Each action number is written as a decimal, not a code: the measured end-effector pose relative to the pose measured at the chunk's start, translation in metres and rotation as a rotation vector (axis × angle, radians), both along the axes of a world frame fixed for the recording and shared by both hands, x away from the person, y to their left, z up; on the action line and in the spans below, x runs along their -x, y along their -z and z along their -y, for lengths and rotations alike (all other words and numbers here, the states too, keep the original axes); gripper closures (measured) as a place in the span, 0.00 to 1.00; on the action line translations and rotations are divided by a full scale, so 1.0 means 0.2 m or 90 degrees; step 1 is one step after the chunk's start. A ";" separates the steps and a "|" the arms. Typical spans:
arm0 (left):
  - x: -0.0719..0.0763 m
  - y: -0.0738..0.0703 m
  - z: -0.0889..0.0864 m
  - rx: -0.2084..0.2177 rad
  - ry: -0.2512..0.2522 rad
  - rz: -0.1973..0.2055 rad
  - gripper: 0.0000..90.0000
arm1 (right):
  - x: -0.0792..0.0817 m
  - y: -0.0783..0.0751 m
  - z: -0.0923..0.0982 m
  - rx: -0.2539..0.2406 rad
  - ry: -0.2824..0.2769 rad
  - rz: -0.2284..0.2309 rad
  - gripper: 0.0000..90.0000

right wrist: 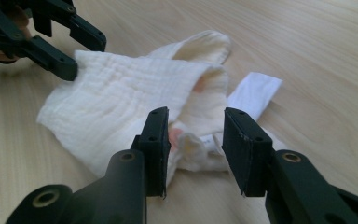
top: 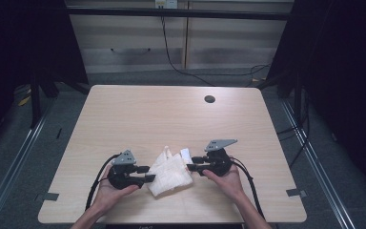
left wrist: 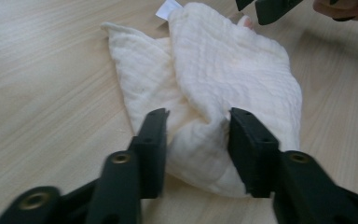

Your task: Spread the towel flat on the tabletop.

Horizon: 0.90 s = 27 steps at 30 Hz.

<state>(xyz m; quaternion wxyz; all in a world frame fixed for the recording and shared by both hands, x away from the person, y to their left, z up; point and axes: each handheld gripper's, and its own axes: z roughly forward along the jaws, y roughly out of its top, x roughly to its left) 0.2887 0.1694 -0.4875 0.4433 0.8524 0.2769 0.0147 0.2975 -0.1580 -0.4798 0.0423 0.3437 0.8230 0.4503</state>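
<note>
Left gripper (left wrist: pixel 196 122) is half closed around the near fold of the muslin cloth (top: pixel 170 172) by the tabletop's (top: pixel 138 109) front edge; right gripper (right wrist: pixel 195 122), half open, straddles the opposite end.

Recording lab or test bay, not a home. Black curtains (top: pixel 343 71) are hanging at both frame edges; metal floor rails (top: pixel 14 157) are flanking a bare light-wood table (top: pixel 171 109); black cables (top: pixel 181 67) are trailing across grey carpet, upper centre.
</note>
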 end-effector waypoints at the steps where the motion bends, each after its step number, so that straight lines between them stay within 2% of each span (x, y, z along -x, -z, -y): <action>1: 0.00 0.00 0.00 -0.004 0.005 -0.002 0.78 | 0.00 0.00 -0.01 0.004 -0.005 0.000 0.68; 2: 0.00 0.00 0.01 -0.005 0.006 -0.006 0.85 | 0.00 0.01 -0.02 0.006 -0.009 -0.007 0.68; 3: 0.00 0.01 0.01 -0.005 0.008 -0.008 0.87 | 0.00 0.03 -0.03 0.011 -0.013 -0.010 0.70; 5: 0.00 0.01 0.00 -0.002 0.010 -0.010 0.91 | -0.01 0.05 -0.05 0.025 -0.030 -0.018 0.79; 6: 0.00 0.00 0.00 -0.001 0.008 -0.011 0.91 | 0.00 0.07 -0.06 0.037 -0.035 -0.018 0.88; 8: -0.01 -0.01 -0.03 0.020 0.006 -0.007 0.94 | 0.00 0.08 -0.06 0.041 -0.043 -0.022 0.95; 9: -0.01 -0.01 -0.03 0.020 0.006 -0.007 0.94 | 0.00 0.07 -0.06 0.041 -0.043 -0.019 0.96; 10: -0.01 -0.03 -0.06 0.036 -0.002 -0.005 0.95 | 0.00 0.06 -0.05 0.038 -0.041 -0.022 0.96; 11: -0.01 -0.03 -0.07 0.040 -0.010 -0.001 0.96 | 0.00 0.06 -0.05 0.035 -0.039 -0.019 0.97; 13: -0.02 -0.03 -0.10 0.055 -0.014 -0.009 0.96 | 0.01 0.06 -0.03 0.041 -0.034 -0.025 0.97; 16: -0.03 -0.03 -0.12 0.053 -0.025 -0.008 0.97 | 0.02 0.06 -0.02 0.056 -0.036 -0.030 0.97; 20: -0.02 -0.02 -0.13 0.039 -0.027 -0.008 0.96 | 0.07 0.07 -0.02 0.080 -0.052 -0.043 0.98; 23: -0.03 0.00 -0.12 0.022 -0.026 -0.015 0.96 | 0.13 0.07 -0.02 0.094 -0.071 -0.043 0.98; 26: -0.04 0.04 -0.11 -0.017 -0.023 -0.024 0.95 | 0.17 0.07 -0.01 0.102 -0.075 -0.042 0.98; 27: -0.04 0.05 -0.10 -0.022 -0.023 -0.028 0.95 | 0.18 0.06 -0.01 0.104 -0.076 -0.044 0.97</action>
